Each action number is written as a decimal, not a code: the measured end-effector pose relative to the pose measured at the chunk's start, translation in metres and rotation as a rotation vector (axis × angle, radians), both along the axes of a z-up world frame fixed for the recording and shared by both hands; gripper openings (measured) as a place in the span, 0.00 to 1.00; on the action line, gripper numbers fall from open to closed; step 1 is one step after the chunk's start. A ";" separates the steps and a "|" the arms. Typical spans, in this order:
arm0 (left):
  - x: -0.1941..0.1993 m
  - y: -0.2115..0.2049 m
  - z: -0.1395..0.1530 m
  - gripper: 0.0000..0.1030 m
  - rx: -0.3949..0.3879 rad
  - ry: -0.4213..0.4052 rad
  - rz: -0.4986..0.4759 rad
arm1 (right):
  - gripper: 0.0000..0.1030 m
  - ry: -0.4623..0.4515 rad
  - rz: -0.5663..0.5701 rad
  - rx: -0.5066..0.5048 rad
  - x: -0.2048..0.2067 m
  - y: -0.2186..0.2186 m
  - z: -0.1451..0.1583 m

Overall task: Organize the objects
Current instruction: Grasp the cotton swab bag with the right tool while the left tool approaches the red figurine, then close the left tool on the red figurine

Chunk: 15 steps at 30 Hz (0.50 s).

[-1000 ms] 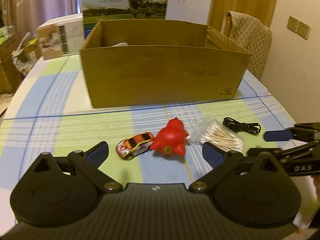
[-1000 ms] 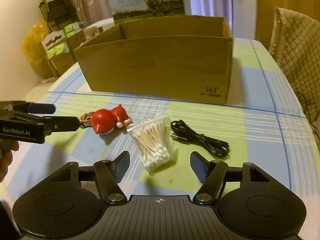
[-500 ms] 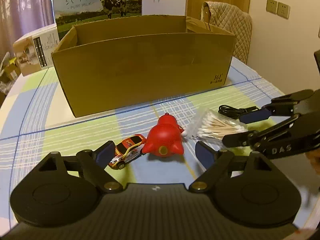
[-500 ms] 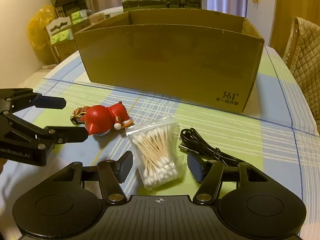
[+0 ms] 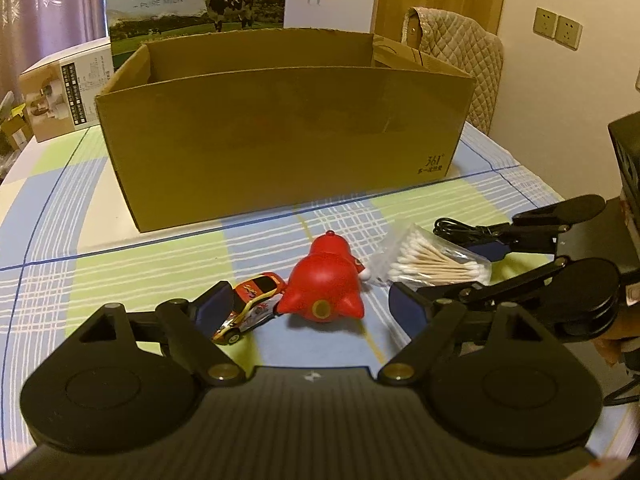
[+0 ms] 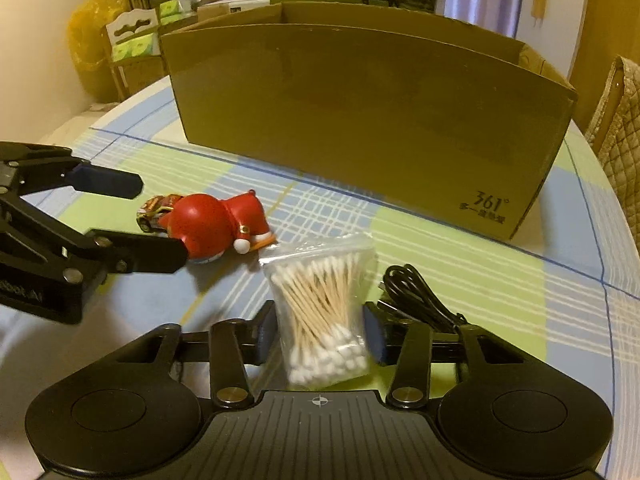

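my right hand-held gripper [image 6: 320, 340] straddles the clear bag of cotton swabs [image 6: 322, 308] on the desk [image 6: 480, 280], apparently not yet pinched; left hand-held gripper [image 5: 312, 304] gapes around the red figurine [image 5: 324, 284]. next: squeeze, lift into the brown cardboard box [image 6: 360, 112].

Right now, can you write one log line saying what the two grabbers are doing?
left gripper: open, around red toy | right gripper: open, around cotton swab bag | cardboard box: behind

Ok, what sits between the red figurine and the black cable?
The bag of cotton swabs lies between the red figurine and the black cable, seen in the right wrist view, with the right gripper straddling it.
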<state>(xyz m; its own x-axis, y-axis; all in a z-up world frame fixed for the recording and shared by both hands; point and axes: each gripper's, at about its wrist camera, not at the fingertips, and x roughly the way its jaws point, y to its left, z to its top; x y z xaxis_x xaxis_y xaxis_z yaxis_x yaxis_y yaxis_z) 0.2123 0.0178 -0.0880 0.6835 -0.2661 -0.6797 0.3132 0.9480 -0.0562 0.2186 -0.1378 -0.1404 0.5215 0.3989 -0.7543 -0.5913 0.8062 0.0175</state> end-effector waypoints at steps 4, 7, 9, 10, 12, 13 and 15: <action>0.002 -0.006 -0.002 0.75 0.019 -0.001 -0.023 | 0.23 0.006 -0.012 0.002 -0.002 0.000 0.003; 0.005 -0.011 -0.004 0.71 0.034 -0.003 -0.038 | 0.22 0.009 -0.049 0.015 -0.005 -0.006 0.007; 0.007 -0.013 -0.007 0.69 0.040 -0.003 -0.046 | 0.21 0.005 -0.060 0.026 -0.008 -0.010 0.010; 0.008 -0.015 -0.008 0.65 0.044 -0.004 -0.050 | 0.21 0.003 -0.062 0.032 -0.009 -0.011 0.012; 0.009 -0.019 -0.009 0.64 0.056 -0.009 -0.060 | 0.21 0.000 -0.070 0.042 -0.010 -0.013 0.014; 0.010 -0.020 -0.010 0.64 0.061 -0.012 -0.064 | 0.21 0.001 -0.076 0.048 -0.010 -0.013 0.015; 0.012 -0.023 -0.012 0.61 0.076 -0.015 -0.073 | 0.21 0.011 -0.086 0.062 -0.008 -0.015 0.015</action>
<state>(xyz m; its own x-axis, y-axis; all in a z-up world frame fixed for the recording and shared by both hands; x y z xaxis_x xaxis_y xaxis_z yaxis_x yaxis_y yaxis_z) 0.2245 -0.0053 -0.1003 0.6747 -0.2636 -0.6895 0.3815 0.9241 0.0201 0.2101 -0.1529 -0.1258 0.5480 0.3991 -0.7352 -0.5194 0.8513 0.0750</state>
